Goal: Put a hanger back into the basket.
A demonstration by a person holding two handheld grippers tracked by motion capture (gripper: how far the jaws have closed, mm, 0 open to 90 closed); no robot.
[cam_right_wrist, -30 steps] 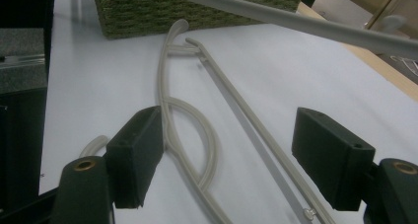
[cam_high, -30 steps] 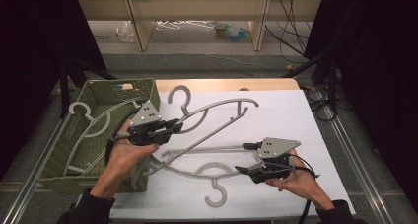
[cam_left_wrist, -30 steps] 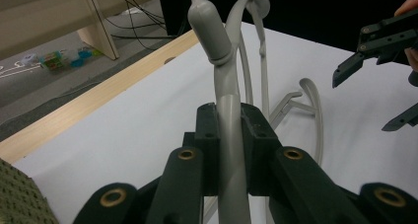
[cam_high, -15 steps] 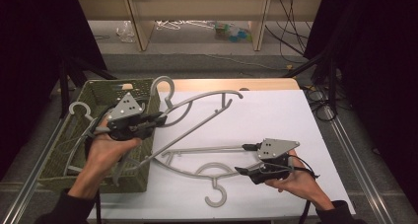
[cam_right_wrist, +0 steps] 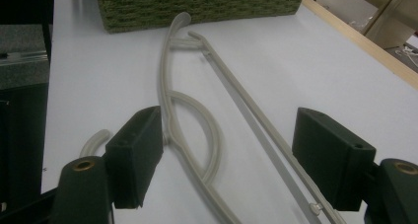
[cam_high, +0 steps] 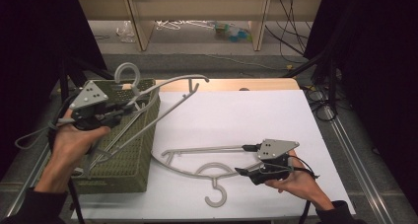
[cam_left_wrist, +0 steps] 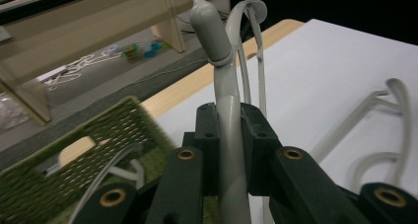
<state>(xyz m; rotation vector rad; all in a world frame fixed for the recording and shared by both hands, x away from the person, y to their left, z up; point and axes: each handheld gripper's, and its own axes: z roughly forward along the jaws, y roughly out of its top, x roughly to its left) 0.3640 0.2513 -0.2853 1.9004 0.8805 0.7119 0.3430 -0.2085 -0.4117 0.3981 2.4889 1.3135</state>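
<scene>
High view: left tongs (cam_high: 129, 108) clamped on a grey hanger (cam_high: 162, 93), held above the green basket (cam_high: 130, 157).
Right tongs (cam_high: 242, 159) gape wide around another hanger (cam_high: 197, 150) lying flat on the worktop (cam_high: 246, 115).

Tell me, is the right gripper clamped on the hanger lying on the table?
No, the right gripper stands open, its jaws either side of the flat hanger without pressing it.

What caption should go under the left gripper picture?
Left gripper clamped shut on a grey plastic coat hanger, lifted over the green woven basket.
</scene>
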